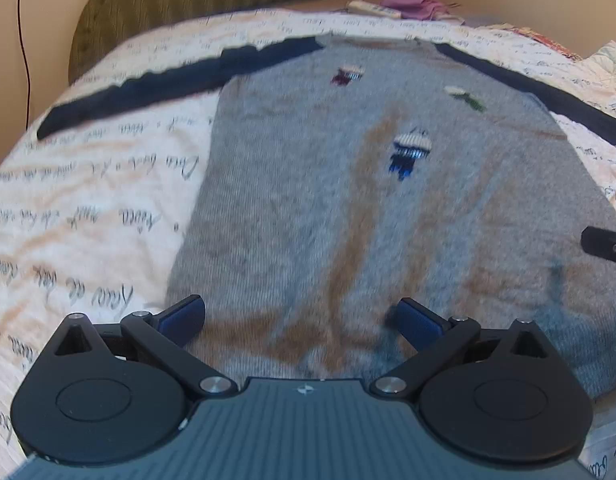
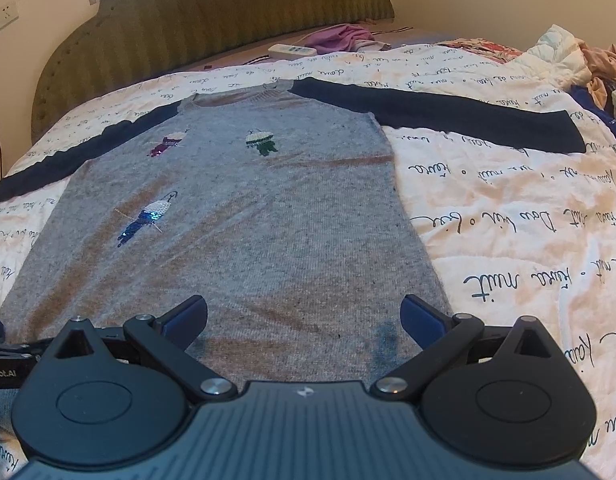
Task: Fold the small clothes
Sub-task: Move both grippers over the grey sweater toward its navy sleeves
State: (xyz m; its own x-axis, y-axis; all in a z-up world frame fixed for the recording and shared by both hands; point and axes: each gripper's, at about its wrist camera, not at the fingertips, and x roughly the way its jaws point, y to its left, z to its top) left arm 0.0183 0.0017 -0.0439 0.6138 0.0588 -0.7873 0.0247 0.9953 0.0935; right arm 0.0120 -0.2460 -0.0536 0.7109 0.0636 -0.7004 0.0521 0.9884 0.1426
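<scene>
A small grey sweater (image 1: 348,208) (image 2: 243,240) with dark navy sleeves lies flat and face up on the bed, both sleeves spread out sideways. Three little sequin figures decorate its chest. My left gripper (image 1: 301,320) hovers open over the hem's left part, nothing between its fingers. My right gripper (image 2: 303,318) stands open over the hem's right part, also empty. The left sleeve (image 1: 147,84) stretches toward the bed's left edge; the right sleeve (image 2: 448,116) reaches out to the right. A piece of the right gripper (image 1: 606,246) shows at the left wrist view's right edge.
The bedspread (image 2: 508,208) is cream with black handwriting print. A green padded headboard (image 2: 227,12) stands behind. Near it lie a white remote (image 2: 291,50) and a purple cloth (image 2: 340,38). Crumpled clothes (image 2: 588,64) pile at the far right.
</scene>
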